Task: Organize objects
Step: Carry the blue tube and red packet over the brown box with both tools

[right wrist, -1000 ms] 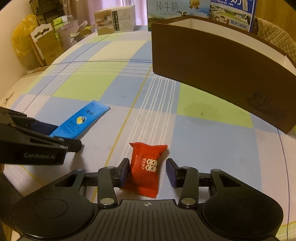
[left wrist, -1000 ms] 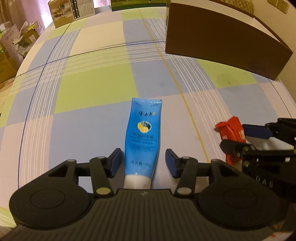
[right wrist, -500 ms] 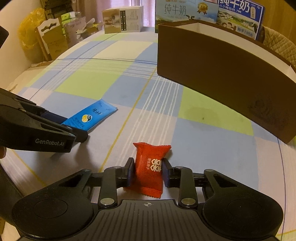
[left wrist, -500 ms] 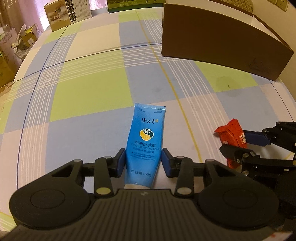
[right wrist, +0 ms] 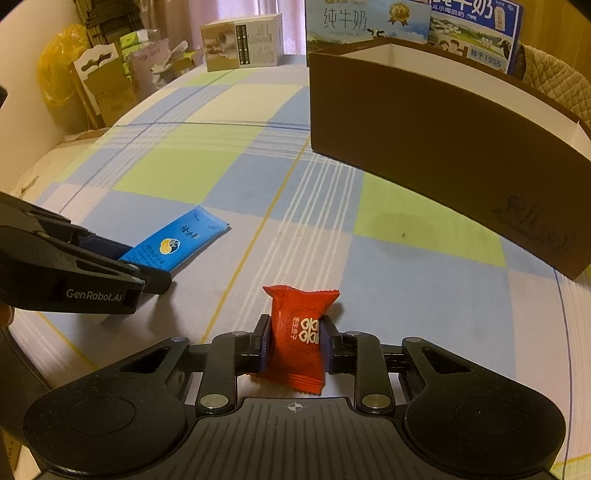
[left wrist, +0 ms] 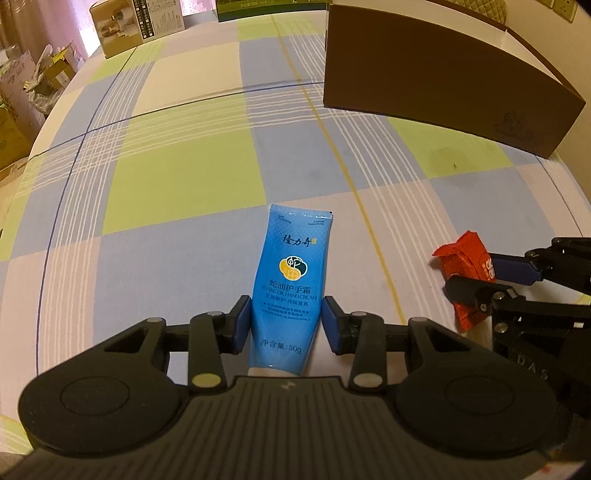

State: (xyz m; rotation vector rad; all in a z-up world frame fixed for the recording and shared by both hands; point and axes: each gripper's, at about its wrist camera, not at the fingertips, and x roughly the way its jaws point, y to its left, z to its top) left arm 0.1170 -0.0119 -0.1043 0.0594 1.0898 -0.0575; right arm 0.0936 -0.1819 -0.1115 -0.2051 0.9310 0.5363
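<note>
A blue hand cream tube (left wrist: 291,266) lies lengthwise on the checked tablecloth (left wrist: 177,166). My left gripper (left wrist: 286,314) has both blue pads pressed against the tube's lower sides. My right gripper (right wrist: 295,332) is shut on a red candy packet (right wrist: 301,306), which looks squeezed and held just above the cloth. In the left wrist view the right gripper (left wrist: 476,277) and the candy (left wrist: 461,254) sit at the right edge. The right wrist view shows the left gripper (right wrist: 140,266) on the tube (right wrist: 177,240) at the left. A tall brown open box (right wrist: 424,140) stands beyond, at the right.
A small printed carton (right wrist: 242,42) stands at the table's far edge, with milk cartons (right wrist: 365,22) behind the brown box. Bags and cardboard clutter (right wrist: 92,85) are stacked past the table's left edge. Bare cloth lies between the grippers and the box.
Both grippers closed from open: the left onto the tube, the right onto the candy packet. Both views have drawn slightly back and up from the table.
</note>
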